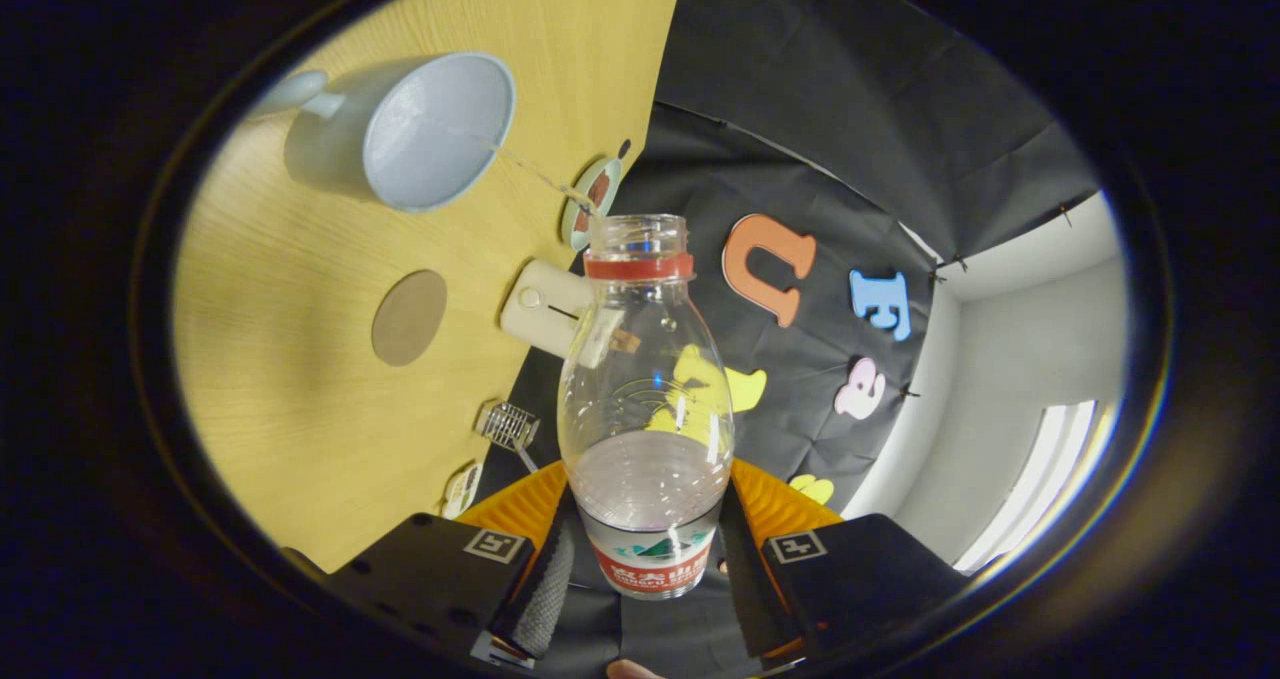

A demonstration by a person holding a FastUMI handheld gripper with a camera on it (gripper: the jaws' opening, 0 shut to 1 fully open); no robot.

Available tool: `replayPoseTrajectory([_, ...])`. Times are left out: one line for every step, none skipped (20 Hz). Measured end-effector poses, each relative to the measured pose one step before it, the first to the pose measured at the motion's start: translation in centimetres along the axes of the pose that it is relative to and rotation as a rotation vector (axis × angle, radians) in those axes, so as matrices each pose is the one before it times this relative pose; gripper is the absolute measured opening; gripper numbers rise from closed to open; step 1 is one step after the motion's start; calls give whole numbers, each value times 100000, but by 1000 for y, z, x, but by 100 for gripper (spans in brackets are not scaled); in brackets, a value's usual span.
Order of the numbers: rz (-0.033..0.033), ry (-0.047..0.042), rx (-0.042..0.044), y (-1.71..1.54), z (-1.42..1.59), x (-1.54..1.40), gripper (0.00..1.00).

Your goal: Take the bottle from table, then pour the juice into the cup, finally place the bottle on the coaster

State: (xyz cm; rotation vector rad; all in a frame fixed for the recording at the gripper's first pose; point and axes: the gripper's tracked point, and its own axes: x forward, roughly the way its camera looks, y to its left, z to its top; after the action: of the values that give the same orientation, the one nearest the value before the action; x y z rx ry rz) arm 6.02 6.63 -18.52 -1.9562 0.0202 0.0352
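Observation:
A clear plastic bottle (645, 399) with a red neck ring and a red-and-green label sits between my fingers, and my gripper (648, 559) is shut on its lower body. The bottle is open at the top and tilted over the wooden table (290, 379). A thin stream of liquid runs from its mouth into the pale blue cup (432, 131) beyond it. Some liquid still stands in the bottle. A round brown coaster (409, 317) lies on the table between the cup and my fingers.
A small cream box (545, 307) stands at the table's edge near the bottle's neck. A round dish (592, 199) lies past it, and a small wire item (508, 426) and another small object (462, 487) sit closer to my fingers.

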Motion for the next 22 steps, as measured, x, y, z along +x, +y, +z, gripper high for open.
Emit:
replayPoseTrajectory([137,-118,-640,-105,107,252,74])
replayPoseTrajectory([395,-527,-1025,27,92,203,74])
replayPoseTrajectory([-139,-565,-1087,-32,266,172,74])
replayPoseTrajectory([-335,-584,-859,-157,86,160,74])
replayPoseTrajectory([-42,-289,-379,-71,29,26,74])
replayPoseTrajectory([99,-525,-279,6,60,-49,74])
replayPoseTrajectory([-138,-467,-596,-2,144,103,74])
replayPoseTrajectory([-530,-473,-846,-71,-8,50,74])
replayPoseTrajectory([-442,-340,-725,-226,44,19,74])
replayPoseTrajectory([-397,-18,-122,-164,-106,27,74])
replayPoseTrajectory([-337,-136,-39,-257,-200,-79,74])
replayPoseTrajectory([-613,7,-581,-204,-191,-4,74])
replayPoseTrajectory([-828,16,-635,-242,-42,159,74])
replayPoseTrajectory([-425,-177,-476,-227,-57,144,74])
replayPoseTrajectory([-628,-84,-404,-104,-112,113,74])
replayPoseTrajectory([-662,73,-520,-198,-98,27,74])
replayPoseTrajectory([-669,83,-144,-265,-78,29,74])
replayPoseTrajectory([-456,-314,315,-153,-59,-128,74])
replayPoseTrajectory([-419,-187,315,-151,21,-112,74])
replayPoseTrajectory([-378,-156,177,-89,-27,-66,74])
replayPoseTrajectory([-276,-41,144,-52,-48,21,74])
replayPoseTrajectory([-260,139,365,17,-43,-107,74])
